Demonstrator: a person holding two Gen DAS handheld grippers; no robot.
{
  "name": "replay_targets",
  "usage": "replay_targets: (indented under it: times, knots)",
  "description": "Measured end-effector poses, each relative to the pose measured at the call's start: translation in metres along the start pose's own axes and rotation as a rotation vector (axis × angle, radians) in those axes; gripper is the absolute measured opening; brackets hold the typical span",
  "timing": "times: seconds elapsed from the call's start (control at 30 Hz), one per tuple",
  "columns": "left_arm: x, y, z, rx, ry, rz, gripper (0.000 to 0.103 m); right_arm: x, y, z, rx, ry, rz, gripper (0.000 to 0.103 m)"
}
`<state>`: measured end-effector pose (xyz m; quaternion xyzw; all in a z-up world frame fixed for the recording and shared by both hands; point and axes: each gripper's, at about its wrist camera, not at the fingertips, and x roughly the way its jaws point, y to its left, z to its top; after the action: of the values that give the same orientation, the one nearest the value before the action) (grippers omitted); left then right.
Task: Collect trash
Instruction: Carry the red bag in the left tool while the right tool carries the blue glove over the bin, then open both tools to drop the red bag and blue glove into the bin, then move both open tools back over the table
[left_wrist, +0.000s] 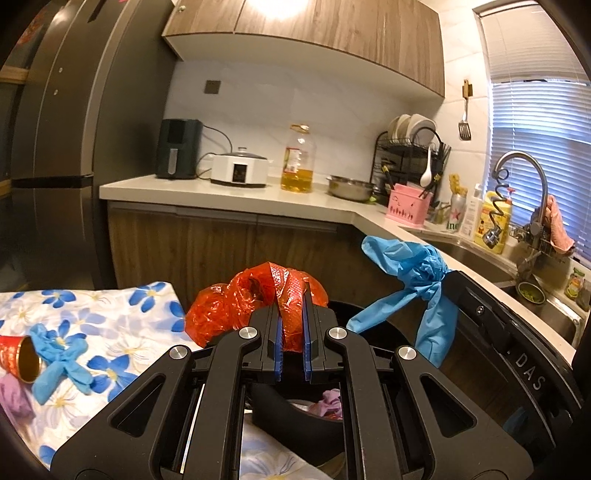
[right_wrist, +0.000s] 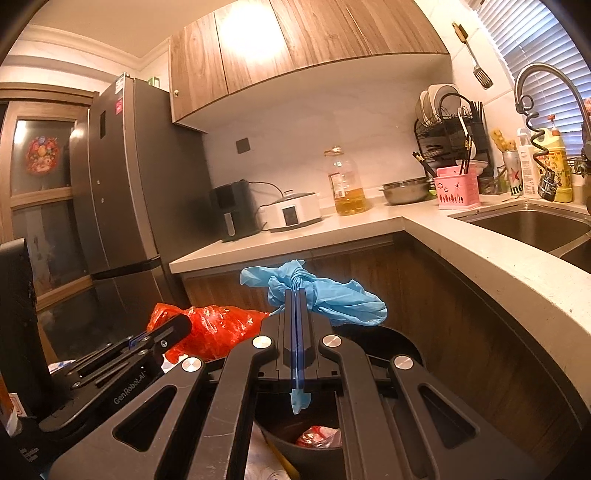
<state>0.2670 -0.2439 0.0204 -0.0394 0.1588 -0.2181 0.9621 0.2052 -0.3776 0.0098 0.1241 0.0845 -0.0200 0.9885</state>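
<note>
My left gripper (left_wrist: 291, 314) is shut on a crumpled red plastic bag (left_wrist: 243, 306) and holds it above a dark round bin (left_wrist: 295, 417). My right gripper (right_wrist: 296, 295) is shut on a blue rubber glove (right_wrist: 325, 291) and holds it over the same bin (right_wrist: 306, 454). The glove (left_wrist: 413, 273) and the right gripper (left_wrist: 448, 275) also show in the left wrist view, and the red bag (right_wrist: 214, 328) in the right wrist view. Red and purple trash lies inside the bin. Another blue glove (left_wrist: 62, 358), a red-and-gold cup (left_wrist: 18, 358) and a purple scrap (left_wrist: 14, 395) lie on the floral cloth (left_wrist: 122, 332).
A white L-shaped counter (left_wrist: 229, 195) carries an air fryer (left_wrist: 177, 147), a cooker (left_wrist: 240, 168), an oil bottle (left_wrist: 299, 158), a steel bowl (left_wrist: 351, 186), a dish rack (left_wrist: 410, 147) and a pink caddy (left_wrist: 408, 205). The sink (right_wrist: 532, 225) and faucet (left_wrist: 524, 184) are right. A fridge (left_wrist: 66, 129) stands left.
</note>
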Motion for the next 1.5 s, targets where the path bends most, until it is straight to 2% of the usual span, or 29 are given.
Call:
replay_targets:
  times: [0.7,0.73,0.77,0.8,0.87,0.9,0.93,0.97,1.17,1.27,1.5]
  knots:
    - [0.037,-0.015,-0.009,0.019,0.034,-0.071,0.008,0.028,-0.016,-0.001,0.02,0.016,0.003,0.002]
    - [0.039,-0.014,-0.01,0.019,0.038,-0.075,0.009,0.029,-0.018,-0.001,0.029,0.017,0.008,0.006]
    - [0.042,-0.014,-0.012,0.022,0.05,-0.077,0.012,0.03,-0.02,-0.001,0.039,0.019,0.007,0.018]
    - [0.044,-0.014,-0.013,0.025,0.057,-0.076,0.015,0.028,-0.019,-0.002,0.042,0.014,0.005,0.024]
    - [0.046,-0.012,-0.015,0.027,0.064,-0.066,0.035,0.027,-0.021,-0.002,0.042,0.004,-0.004,0.036]
    - [0.046,-0.011,-0.016,0.02,0.063,-0.069,0.042,0.026,-0.022,-0.002,0.045,0.003,-0.005,0.037]
    - [0.045,-0.009,-0.017,0.011,0.062,-0.074,0.053,0.025,-0.023,-0.002,0.051,0.003,-0.01,0.04]
    - [0.045,-0.006,-0.017,-0.004,0.059,-0.075,0.059,0.023,-0.024,-0.002,0.057,0.0,-0.014,0.046]
    - [0.037,0.007,-0.021,-0.046,0.063,-0.053,0.071,0.015,-0.027,-0.005,0.074,0.006,-0.029,0.064]
    - [0.029,0.016,-0.024,-0.071,0.066,-0.036,0.075,0.014,-0.025,-0.007,0.081,0.019,-0.023,0.068]
    - [-0.006,0.035,-0.033,-0.098,0.045,0.089,0.081,0.007,-0.01,-0.017,0.073,0.048,0.002,0.073]
